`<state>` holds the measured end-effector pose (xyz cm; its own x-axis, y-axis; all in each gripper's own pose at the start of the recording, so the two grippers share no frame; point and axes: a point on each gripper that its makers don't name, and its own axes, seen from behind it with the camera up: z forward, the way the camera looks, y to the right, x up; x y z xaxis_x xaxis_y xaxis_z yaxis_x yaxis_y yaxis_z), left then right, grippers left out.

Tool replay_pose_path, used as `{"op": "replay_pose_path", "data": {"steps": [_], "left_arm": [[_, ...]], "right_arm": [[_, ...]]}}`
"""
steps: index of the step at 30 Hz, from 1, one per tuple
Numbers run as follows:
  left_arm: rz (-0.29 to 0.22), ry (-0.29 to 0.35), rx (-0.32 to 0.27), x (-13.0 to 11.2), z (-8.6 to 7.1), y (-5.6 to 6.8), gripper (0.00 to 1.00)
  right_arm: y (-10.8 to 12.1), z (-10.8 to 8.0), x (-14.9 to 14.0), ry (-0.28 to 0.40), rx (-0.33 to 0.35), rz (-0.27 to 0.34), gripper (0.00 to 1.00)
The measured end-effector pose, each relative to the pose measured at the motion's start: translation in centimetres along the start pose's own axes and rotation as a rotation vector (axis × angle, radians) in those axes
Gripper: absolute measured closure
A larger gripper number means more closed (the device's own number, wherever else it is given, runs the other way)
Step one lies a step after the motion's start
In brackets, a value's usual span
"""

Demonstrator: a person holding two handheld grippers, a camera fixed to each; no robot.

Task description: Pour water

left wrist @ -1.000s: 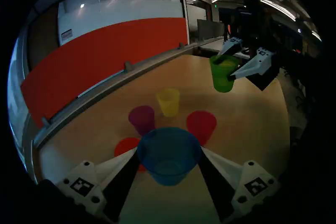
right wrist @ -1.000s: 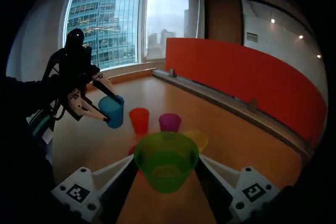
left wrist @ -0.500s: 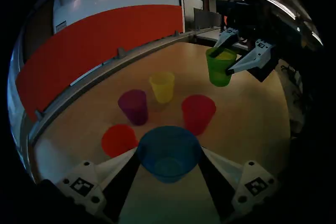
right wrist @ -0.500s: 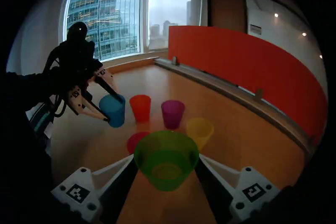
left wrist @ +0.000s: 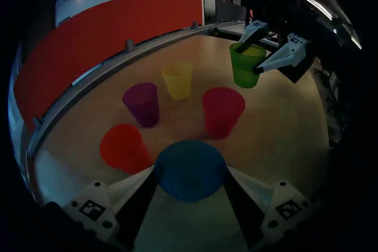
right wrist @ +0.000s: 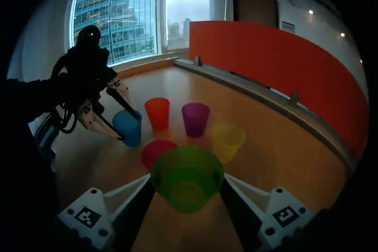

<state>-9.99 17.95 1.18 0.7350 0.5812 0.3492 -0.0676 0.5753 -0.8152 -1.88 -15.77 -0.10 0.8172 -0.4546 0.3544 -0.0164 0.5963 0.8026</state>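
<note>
Left tongs clasp blue cup, right tongs green cup; four other cups stand, seemingly empty.

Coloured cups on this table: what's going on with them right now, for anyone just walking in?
A person works two handheld grippers. The left gripper is shut on the blue cup, held low by the wooden table; the right gripper is shut on the green cup. Both cups look roughly upright, and no water is seen pouring. Standing loose on the table between them are an orange cup, a purple cup, a yellow cup and a red cup.
</note>
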Motion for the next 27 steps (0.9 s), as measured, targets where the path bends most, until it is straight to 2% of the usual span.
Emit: {"op": "replay_pose_path", "data": {"steps": [18, 23, 27], "left_arm": [[-0.024, 0.004, -0.012, -0.9, 0.6, 0.0, 0.11], [-0.032, -0.014, -0.013, -1.5, 0.7, 0.0, 0.10], [-0.049, -0.024, -0.020, -1.8, 0.9, 0.0, 0.06]], "right_arm": [[0.2, 0.5, -0.2, -0.003, -0.003, 0.011, 0.10], [0.0, 0.6, -0.3, -0.004, -0.003, 0.009, 0.10], [0.0, 0.7, -0.3, -0.003, -0.002, 0.010, 0.10]]}}
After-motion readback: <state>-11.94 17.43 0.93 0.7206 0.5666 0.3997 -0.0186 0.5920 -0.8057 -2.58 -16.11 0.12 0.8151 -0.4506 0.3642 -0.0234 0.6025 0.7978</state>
